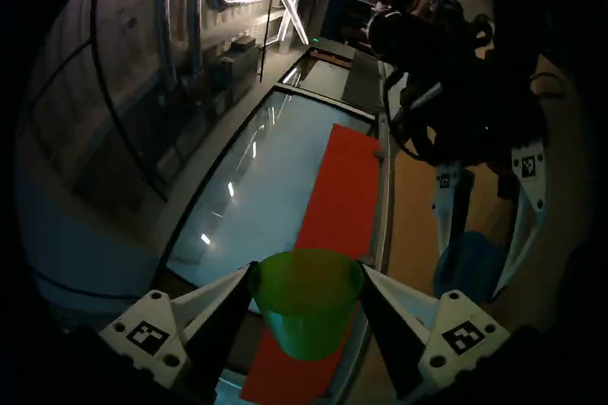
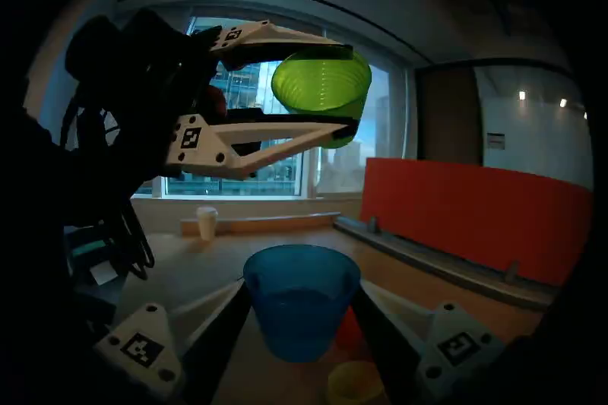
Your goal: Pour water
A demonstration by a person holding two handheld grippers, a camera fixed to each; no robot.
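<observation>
LEFT: green cup (image 1: 306, 317) is clenched between left gripper (image 1: 306, 274) jaws, tipped over, no water seen inside | RIGHT: blue cup (image 2: 300, 329) is grasped between right gripper (image 2: 302, 292) jaws, below the green cup, water seen within | PROGRESS: pouring is judged largely done; righting is left.

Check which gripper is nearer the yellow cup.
Right. The right gripper, shut on the blue cup, hangs just above the yellow cup. The left gripper, shut on the tipped green cup, is held much higher, well above both.
</observation>
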